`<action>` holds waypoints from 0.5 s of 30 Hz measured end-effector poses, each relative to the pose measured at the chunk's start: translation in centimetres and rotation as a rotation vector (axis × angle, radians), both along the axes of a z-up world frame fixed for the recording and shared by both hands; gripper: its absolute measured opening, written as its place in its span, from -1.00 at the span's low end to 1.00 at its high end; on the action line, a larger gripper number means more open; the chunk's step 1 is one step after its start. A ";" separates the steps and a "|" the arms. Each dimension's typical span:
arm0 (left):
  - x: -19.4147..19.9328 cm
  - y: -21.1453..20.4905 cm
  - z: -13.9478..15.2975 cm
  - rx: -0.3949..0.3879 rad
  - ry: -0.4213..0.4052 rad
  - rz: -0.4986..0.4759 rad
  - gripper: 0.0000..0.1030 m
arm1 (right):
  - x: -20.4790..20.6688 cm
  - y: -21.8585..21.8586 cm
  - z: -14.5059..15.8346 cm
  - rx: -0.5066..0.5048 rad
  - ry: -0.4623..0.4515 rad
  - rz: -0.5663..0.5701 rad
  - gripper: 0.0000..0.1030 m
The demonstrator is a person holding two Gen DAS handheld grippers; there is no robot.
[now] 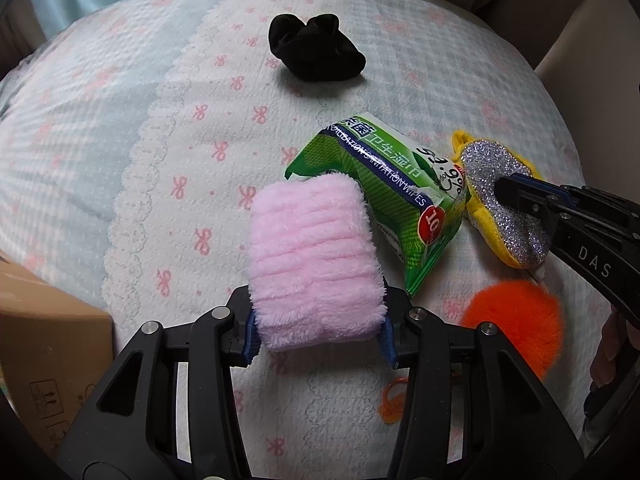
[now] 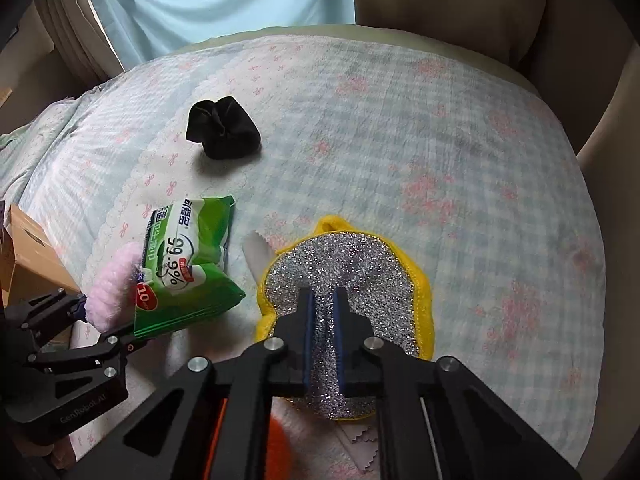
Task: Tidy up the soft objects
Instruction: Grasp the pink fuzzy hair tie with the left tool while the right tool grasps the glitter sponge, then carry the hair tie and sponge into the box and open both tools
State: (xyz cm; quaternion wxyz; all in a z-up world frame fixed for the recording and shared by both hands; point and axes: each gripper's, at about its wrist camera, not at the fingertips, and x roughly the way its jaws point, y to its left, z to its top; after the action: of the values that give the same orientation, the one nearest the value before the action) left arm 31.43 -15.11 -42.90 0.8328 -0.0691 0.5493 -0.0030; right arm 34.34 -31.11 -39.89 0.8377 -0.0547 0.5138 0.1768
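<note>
A quilt (image 1: 168, 128), puckered and checked in pale blue and white with pink bows and a scalloped white band, is spread over a rounded cushion; all soft items lie on or above it. At its left edge one brown cardboard box (image 1: 48, 344) is seen.

One left gripper (image 1: 320, 340) and one right gripper (image 2: 322, 320) are shown, each of black metal with blue pads. The left jaws are clenched on one pink cloth (image 1: 316, 260), a thick, ribbed, fleecy roll held by its near end, its far end overlapping the wipes. The right jaws, nearly closed, are seen pinching a ridge of one scrubber (image 2: 352, 276), an oval pad of glittering silver mesh edged in yellow fabric, which rests on the quilt just right of the wipes.

One pack of wipes (image 1: 384, 196), a glossy green plastic pouch with a crimped edge, printed "99.9%", lies between cloth and scrubber. One black cloth (image 1: 316, 48), crumpled into a soft lump, lies well apart toward the far side. One orange pompom (image 1: 516, 316), round and furry, lies near the scrubber, below the right gripper. One small orange plastic ring (image 1: 394, 396) is seen near the pompom.
</note>
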 end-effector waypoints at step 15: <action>-0.7 0.6 2.3 -0.004 -0.032 0.010 -0.20 | -2.1 -0.1 1.8 0.007 -0.051 0.009 -0.95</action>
State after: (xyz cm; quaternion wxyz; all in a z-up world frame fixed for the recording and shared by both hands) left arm 30.74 -14.54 -40.61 0.8414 -0.0735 0.5353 -0.0011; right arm 32.23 -31.21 -38.06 0.8498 -0.0586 0.4915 0.1811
